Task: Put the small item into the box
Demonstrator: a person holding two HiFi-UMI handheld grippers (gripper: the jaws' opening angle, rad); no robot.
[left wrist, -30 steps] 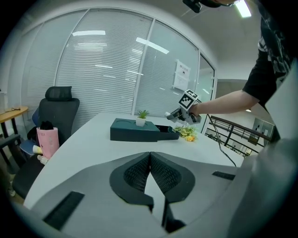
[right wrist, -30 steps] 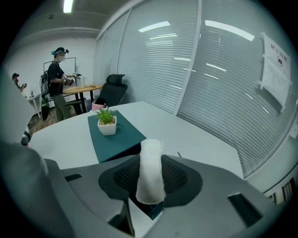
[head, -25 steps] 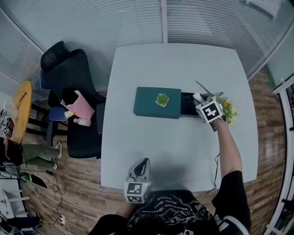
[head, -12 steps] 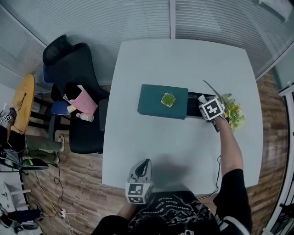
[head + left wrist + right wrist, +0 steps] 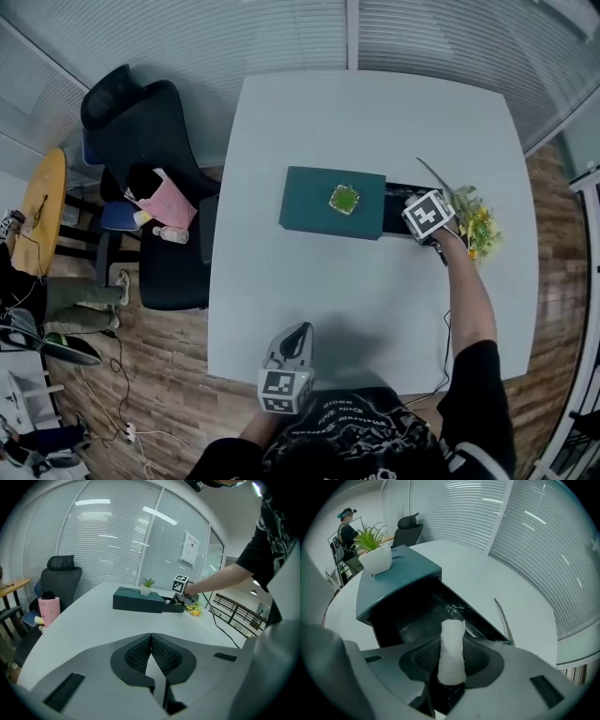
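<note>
Right gripper [image 5: 452, 663] clamps the white roll [image 5: 452, 639] above the open box drawer [image 5: 410, 616], ready for release; left gripper [image 5: 151, 654] idles closed, empty.

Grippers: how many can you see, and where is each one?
2. The left gripper hovers shut over the table's near edge; the right gripper holds a white roll at the box's open end.
</note>
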